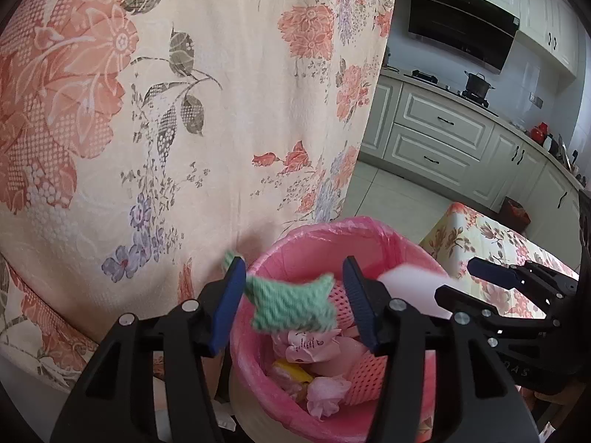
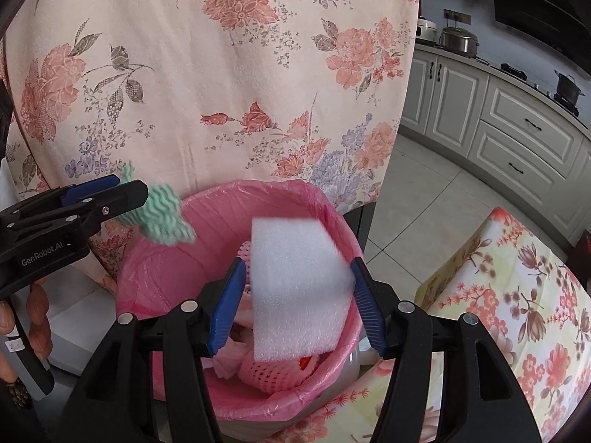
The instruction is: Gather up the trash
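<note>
Two grippers noted over one pink-lined trash bin [image 1: 369, 232], with a hanging floral cloth [image 1: 184, 110] behind.

Far left, right wrist view: fingers of a hand [image 2: 37, 317] wrapped on the left tool's handle.

Left gripper [image 1: 293, 260]: poised above the bin's left rim, angled downward. Jaws apart. Between them a green knitted cloth [image 1: 291, 302], motion-blurred, close against the left pad, with a clear gap to the right pad. No clamping seen; cloth loose over the bin mouth.

Bin interior, left to right: yellow wrapper [image 1: 291, 371], printed pink wrapper [image 1: 308, 345], crumpled pink tissue [image 1: 325, 393], pink mesh sleeve [image 1: 365, 376] against the right wall. All lying on the bottom, touching one another.

Right gripper [image 2: 298, 261]: poised above the bin's right half, also angled downward. Jaws apart. Between them a white foam block [image 2: 299, 288], tilted and slightly blurred. Visible gap at the left pad; contact at the right pad cannot be told. Block over the bin mouth, its lower edge below the near rim in this view.

Right of the bin: a floral-covered surface [image 2: 517, 295], its near corner just beside the bin wall. Further right and behind: white kitchen cabinets [image 2: 517, 129] and a dark pot [image 1: 476, 83] on the hob.
</note>
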The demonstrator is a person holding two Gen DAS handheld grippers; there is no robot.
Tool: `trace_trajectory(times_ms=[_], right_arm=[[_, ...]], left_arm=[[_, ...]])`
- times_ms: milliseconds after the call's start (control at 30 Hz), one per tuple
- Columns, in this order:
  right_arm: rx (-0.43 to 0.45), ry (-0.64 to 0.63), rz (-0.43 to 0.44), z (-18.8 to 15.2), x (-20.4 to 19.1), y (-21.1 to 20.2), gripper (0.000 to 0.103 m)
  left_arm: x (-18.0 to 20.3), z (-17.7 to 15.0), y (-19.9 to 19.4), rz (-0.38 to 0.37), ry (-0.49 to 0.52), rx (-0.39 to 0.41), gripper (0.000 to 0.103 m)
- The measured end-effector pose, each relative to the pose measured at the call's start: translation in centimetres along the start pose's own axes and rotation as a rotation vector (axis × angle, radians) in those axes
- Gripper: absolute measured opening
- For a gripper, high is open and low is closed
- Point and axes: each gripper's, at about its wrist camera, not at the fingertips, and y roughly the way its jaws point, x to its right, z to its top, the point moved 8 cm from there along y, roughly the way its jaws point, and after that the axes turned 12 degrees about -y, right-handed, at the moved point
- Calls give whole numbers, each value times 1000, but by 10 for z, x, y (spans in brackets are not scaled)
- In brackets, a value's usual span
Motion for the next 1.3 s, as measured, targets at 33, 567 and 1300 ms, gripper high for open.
trace_trajectory(times_ms=[33,567,1300], right_arm=[[-1,-1,-3,0,0,0,58],[53,87,-81,-23,27,-40,64],[121,110,-161,-72,-14,-117,85]], left_arm=[[0,0,1,0,0,0,54],[1,-16,-23,-16,19,-3,67],[-8,-80,-103,-66,62,-46,97]])
